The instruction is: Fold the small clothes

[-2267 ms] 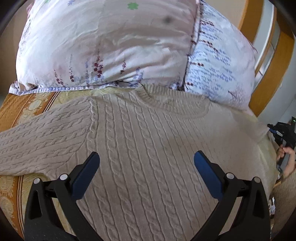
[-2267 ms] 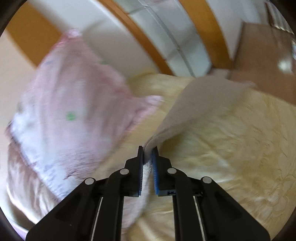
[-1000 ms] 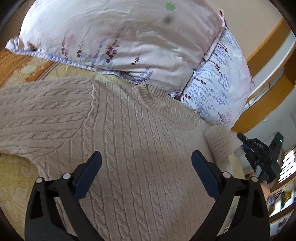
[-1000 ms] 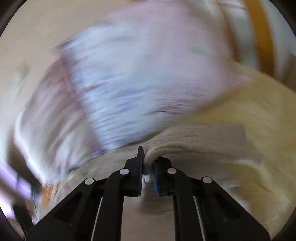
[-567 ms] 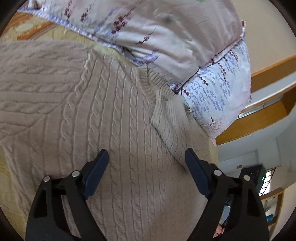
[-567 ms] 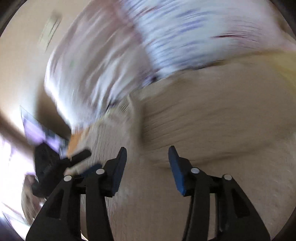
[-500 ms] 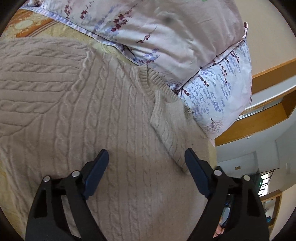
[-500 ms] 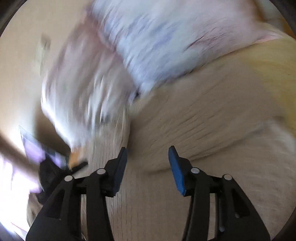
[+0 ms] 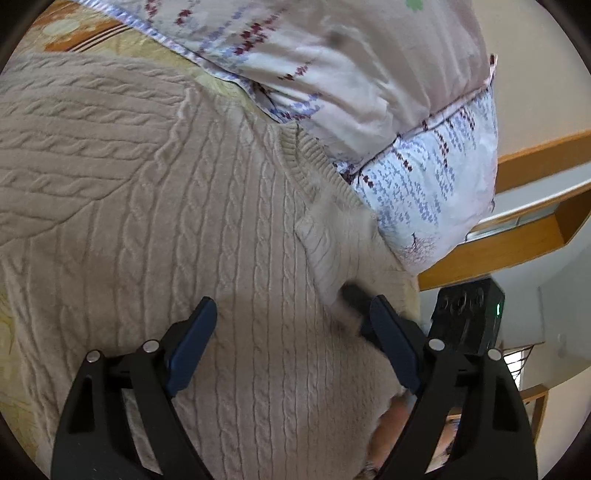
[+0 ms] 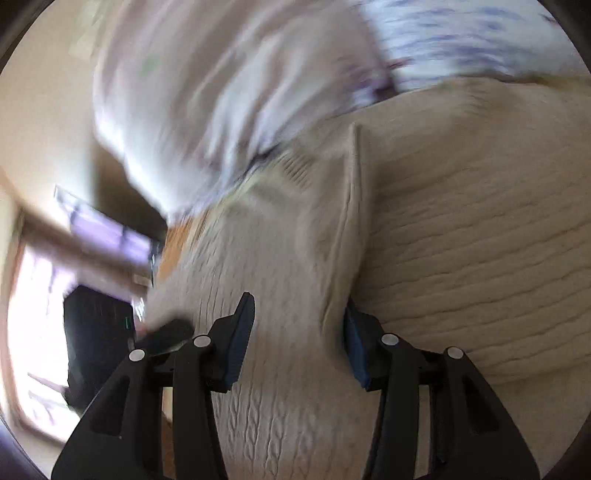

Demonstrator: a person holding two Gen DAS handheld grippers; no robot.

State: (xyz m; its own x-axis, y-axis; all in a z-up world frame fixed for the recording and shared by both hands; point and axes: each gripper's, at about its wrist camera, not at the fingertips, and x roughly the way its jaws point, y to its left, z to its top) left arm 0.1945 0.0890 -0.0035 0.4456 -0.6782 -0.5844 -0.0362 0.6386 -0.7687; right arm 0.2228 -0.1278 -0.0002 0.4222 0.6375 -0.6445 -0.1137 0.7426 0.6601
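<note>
A beige cable-knit sweater (image 9: 177,229) lies spread flat and fills the left and centre of the left wrist view, its ribbed collar (image 9: 306,162) pointing to the upper right of the frame, just against the pillows. One sleeve (image 9: 332,251) is folded in over the body, running down from the collar toward the lower right of that frame. In the right wrist view, which is blurred, the same sweater (image 10: 461,221) fills the centre and right, with a raised fold edge (image 10: 347,221) running down the middle of the frame. The left gripper (image 9: 291,347) hangs at the bottom of its own frame over the sweater's body, its blue-padded jaws wide apart with nothing clasped between them. The right gripper (image 10: 299,343) sits at the bottom of its frame with the jaws apart; the fold edge comes down between them, close to the right-hand pad, and nothing is pinched. Two floral pillows (image 9: 369,74) lie stacked across the top and upper right of the left wrist view, on a yellow patterned bedspread (image 9: 74,29) that shows at the upper left. A wooden frame (image 9: 509,243) stands at the right edge.
</note>
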